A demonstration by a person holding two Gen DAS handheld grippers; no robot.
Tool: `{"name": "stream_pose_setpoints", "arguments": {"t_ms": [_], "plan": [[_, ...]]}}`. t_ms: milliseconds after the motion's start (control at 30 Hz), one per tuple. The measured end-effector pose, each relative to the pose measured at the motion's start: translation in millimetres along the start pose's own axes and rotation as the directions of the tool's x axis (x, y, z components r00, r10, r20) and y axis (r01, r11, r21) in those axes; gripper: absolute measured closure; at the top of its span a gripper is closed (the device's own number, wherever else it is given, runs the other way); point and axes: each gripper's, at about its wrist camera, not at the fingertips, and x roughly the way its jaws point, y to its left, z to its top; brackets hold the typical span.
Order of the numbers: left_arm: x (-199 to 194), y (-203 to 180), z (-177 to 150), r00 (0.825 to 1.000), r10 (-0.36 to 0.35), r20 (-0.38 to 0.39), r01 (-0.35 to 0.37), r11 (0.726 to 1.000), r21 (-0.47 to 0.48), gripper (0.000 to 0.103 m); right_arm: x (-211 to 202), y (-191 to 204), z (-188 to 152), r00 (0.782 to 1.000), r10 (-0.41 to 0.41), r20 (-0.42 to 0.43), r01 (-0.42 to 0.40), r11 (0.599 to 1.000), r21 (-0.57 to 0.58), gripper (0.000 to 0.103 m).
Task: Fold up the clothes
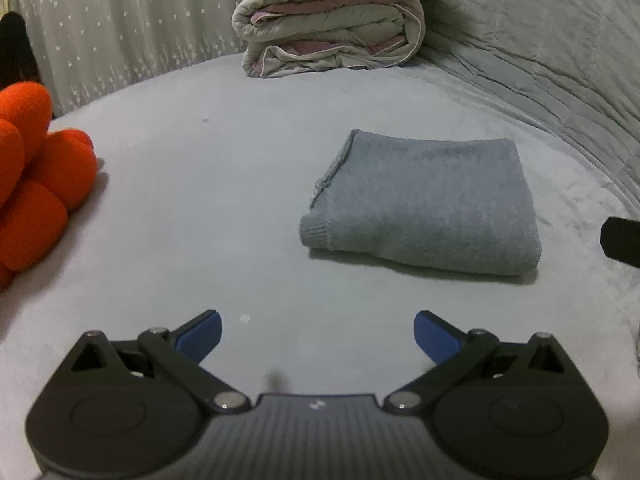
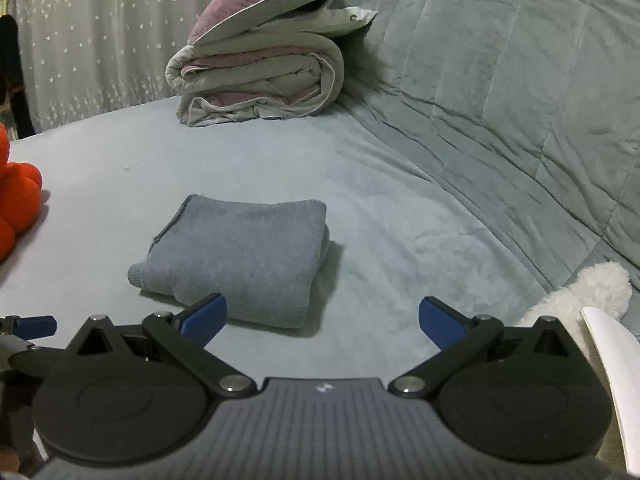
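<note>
A grey-blue knitted garment lies folded into a neat rectangle on the pale grey bed sheet. In the left wrist view it sits ahead and to the right of my left gripper, which is open with nothing between its blue pads. In the right wrist view the same garment lies just ahead and left of my right gripper, also open and holding nothing. Its left blue pad overlaps the garment's near edge in the image. Part of the left gripper shows at the far left.
A folded grey and mauve quilt with a pillow is stacked at the back. An orange knotted cushion lies at the left. A quilted grey headboard rises on the right. A white plush toy sits at the right edge.
</note>
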Motion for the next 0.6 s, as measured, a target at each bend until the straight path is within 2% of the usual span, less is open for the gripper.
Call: {"name": "stream_pose_setpoints", "arguments": {"t_ms": [600], "plan": [[-1.7, -3.4, -0.6, 1.0, -0.01, 0.0, 0.01, 1.0, 0.018, 0.001, 5.5, 8.2, -2.4, 1.0, 0.001, -0.022, -0.002, 1.0, -0.029, 0.0]]}}
